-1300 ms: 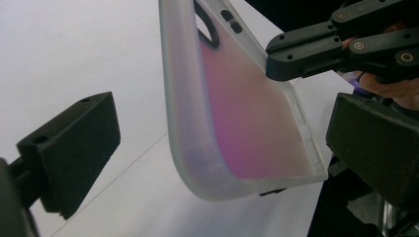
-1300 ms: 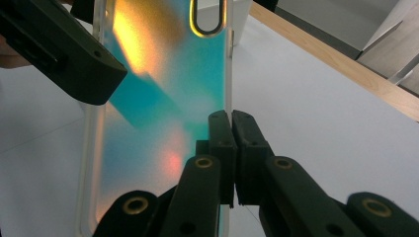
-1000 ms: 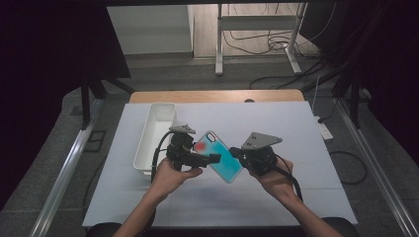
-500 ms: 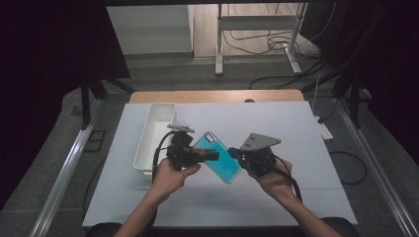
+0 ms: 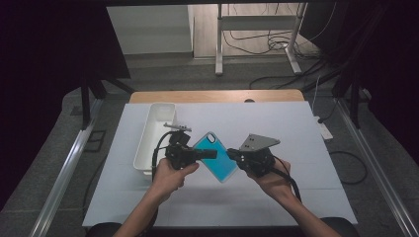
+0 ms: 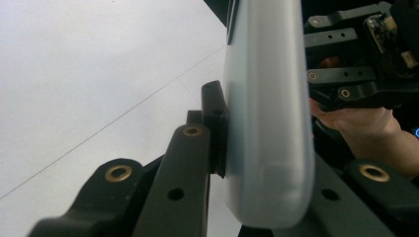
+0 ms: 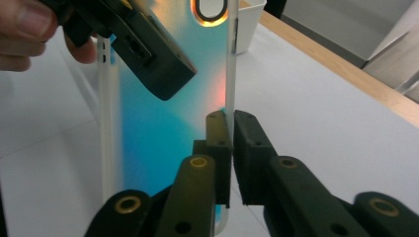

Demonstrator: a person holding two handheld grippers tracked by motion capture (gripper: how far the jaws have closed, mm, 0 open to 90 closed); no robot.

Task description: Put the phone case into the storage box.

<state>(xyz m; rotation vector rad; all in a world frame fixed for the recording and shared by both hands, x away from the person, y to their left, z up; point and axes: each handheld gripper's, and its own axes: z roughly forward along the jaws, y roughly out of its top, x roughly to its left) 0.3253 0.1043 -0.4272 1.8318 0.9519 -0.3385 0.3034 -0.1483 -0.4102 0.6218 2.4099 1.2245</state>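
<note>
A turquoise phone case [image 5: 217, 157] with a camera cutout near its far end is held just above the white table between both hands. My left gripper [image 5: 210, 154] is shut across its left side; in the left gripper view the case's pale edge [image 6: 267, 123] stands between the jaws. My right gripper [image 5: 233, 155] is shut on the case's right rim, and the right gripper view shows its two pads pinching the thin translucent rim [image 7: 230, 74]. The other gripper's black jaw [image 7: 148, 54] lies across the case's shiny back [image 7: 163, 128].
A white rectangular bin [image 5: 154, 136] stands on the table left of my left hand. The white tabletop [image 5: 296, 123] extends to a wooden strip [image 5: 217, 96] at the far edge. Cables and a metal stand are on the floor beyond.
The case has turned flatter and swung slightly, its camera end now pointing away; both grippers stay shut on it and have shifted a little lower toward the table.
</note>
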